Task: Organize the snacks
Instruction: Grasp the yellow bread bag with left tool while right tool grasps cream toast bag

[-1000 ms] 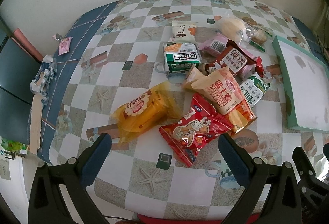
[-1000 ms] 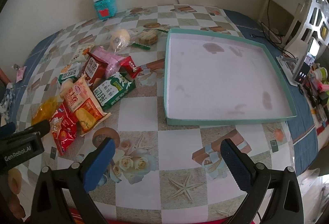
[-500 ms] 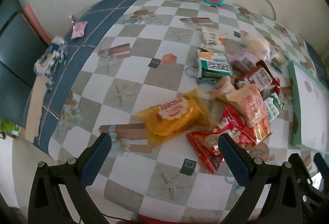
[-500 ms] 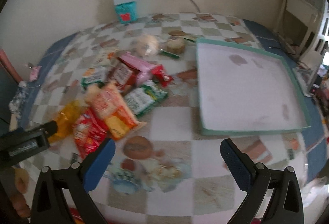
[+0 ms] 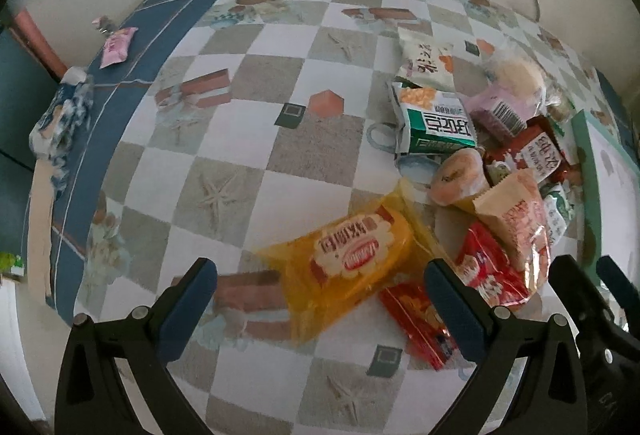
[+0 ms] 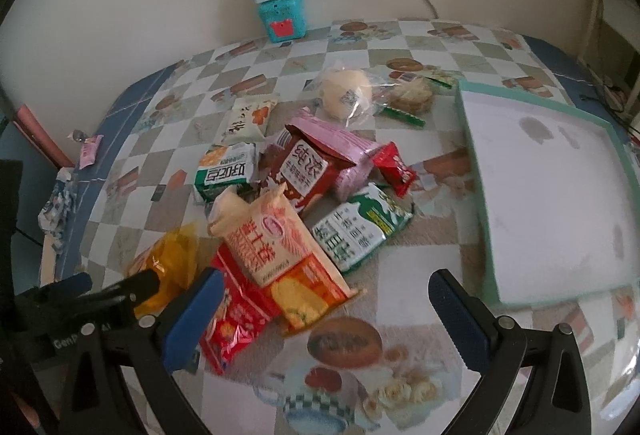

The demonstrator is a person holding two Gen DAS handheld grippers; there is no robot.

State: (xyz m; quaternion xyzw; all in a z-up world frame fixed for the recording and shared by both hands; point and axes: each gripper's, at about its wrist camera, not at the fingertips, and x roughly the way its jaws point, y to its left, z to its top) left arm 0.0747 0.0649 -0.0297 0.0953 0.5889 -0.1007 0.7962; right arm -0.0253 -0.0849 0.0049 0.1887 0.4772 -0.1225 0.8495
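A heap of snack packets lies on the checkered tablecloth. In the left wrist view my left gripper point(image 5: 320, 311) is open just above a yellow packet point(image 5: 352, 259), its fingers either side of it. A red packet point(image 5: 492, 275) and a green-and-white packet point(image 5: 434, 121) lie to the right. In the right wrist view my right gripper point(image 6: 322, 321) is open near the front of the heap, over an orange-and-cream bag point(image 6: 276, 247) and the red packet point(image 6: 236, 319). The teal tray point(image 6: 476, 163) with a white floor sits to the right.
A teal box under a white power strip point(image 6: 282, 11) stands at the wall. A bagged bun point(image 6: 346, 93) lies at the back of the heap. A small pink wrapper point(image 5: 116, 45) and crumpled paper point(image 5: 60, 119) rest on the blue border at the table's left edge.
Both grippers have swung left and come lower toward the heap. The yellow packet now sits between the left fingers, and the right view has turned from the tray to the snacks.
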